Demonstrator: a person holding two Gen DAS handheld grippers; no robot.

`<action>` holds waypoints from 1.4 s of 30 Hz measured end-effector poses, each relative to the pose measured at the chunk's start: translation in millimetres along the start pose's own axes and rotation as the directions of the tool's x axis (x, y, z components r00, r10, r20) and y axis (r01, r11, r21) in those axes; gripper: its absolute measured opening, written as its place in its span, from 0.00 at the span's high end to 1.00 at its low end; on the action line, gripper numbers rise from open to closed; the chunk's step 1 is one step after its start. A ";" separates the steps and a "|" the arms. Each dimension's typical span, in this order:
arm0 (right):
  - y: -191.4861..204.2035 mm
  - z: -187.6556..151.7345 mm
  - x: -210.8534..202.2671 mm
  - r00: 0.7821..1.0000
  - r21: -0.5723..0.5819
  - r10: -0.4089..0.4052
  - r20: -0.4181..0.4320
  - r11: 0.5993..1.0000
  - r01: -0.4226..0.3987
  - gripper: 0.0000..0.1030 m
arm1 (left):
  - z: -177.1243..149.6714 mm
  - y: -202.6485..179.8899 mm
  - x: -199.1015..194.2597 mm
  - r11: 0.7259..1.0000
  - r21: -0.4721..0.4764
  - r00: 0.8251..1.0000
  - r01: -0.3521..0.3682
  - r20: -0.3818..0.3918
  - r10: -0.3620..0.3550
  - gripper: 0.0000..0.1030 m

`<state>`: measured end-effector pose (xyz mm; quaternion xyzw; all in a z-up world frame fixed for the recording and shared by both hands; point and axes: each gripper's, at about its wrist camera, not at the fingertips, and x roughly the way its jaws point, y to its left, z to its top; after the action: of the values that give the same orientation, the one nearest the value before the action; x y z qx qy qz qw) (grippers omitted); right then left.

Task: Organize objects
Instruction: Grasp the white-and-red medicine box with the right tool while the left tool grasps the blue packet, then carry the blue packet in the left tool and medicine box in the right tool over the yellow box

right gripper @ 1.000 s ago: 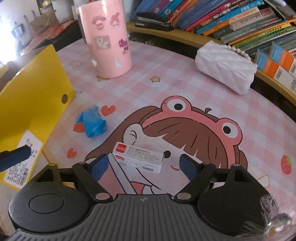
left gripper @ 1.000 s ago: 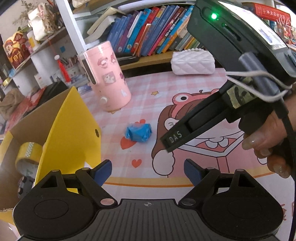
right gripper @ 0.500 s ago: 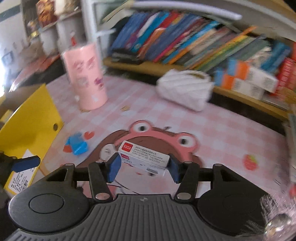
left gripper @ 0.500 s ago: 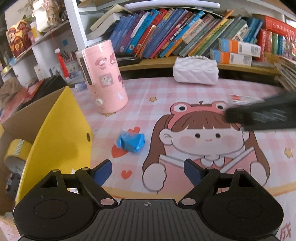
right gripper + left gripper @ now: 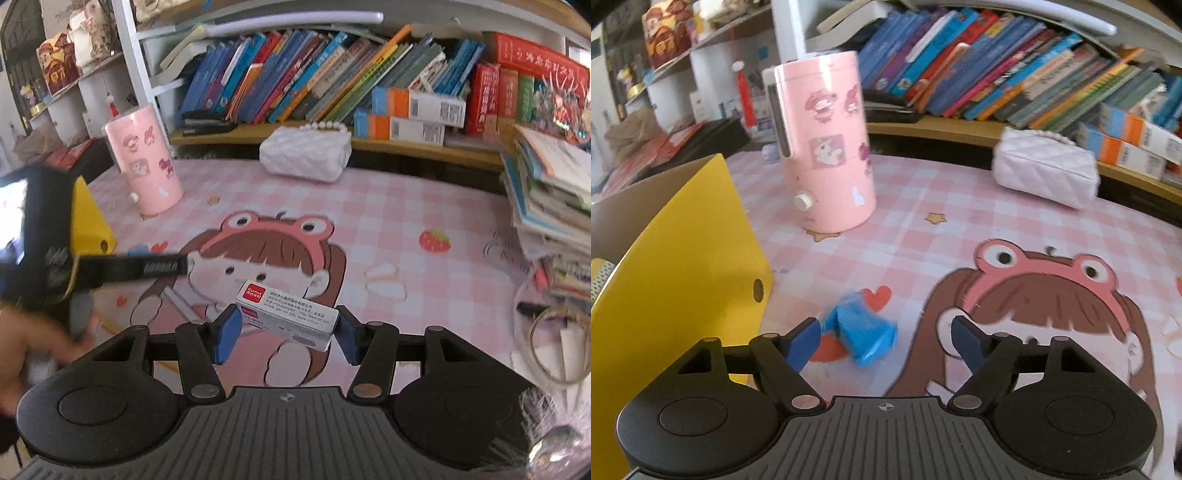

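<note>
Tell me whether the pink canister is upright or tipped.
Upright. The pink canister stands on its base on the checked table mat, lid end up, in both views.

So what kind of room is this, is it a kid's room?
Probably a child's study corner at home. A shelf packed with colourful books runs behind a table covered by a pink checked cartoon mat, and a pink sticker-covered canister stands on it.
</note>
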<state>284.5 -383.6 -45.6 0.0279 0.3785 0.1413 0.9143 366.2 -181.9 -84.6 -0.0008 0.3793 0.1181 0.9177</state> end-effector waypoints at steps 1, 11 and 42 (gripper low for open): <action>0.0 -0.9 0.2 1.000 0.001 0.003 -0.004 1.000 -0.003 0.50 | 1.6 1.1 3.7 1.000 -0.010 1.000 -0.009 -0.001 0.009 0.24; -0.5 -3.6 -1.6 1.000 0.011 0.000 -0.009 1.000 0.000 0.50 | 2.7 10.3 11.8 0.999 -0.039 1.000 0.018 -0.023 -0.019 0.75; 113.9 -76.8 -88.0 0.998 0.026 -0.064 -0.002 0.998 0.064 0.50 | -90.4 129.5 -193.1 0.955 0.021 0.950 0.296 0.101 -0.297 0.75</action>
<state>144.4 -303.3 -22.1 0.0273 0.3817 0.1070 0.9177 143.0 -105.9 -3.1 -0.0490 0.3273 -0.0222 0.9434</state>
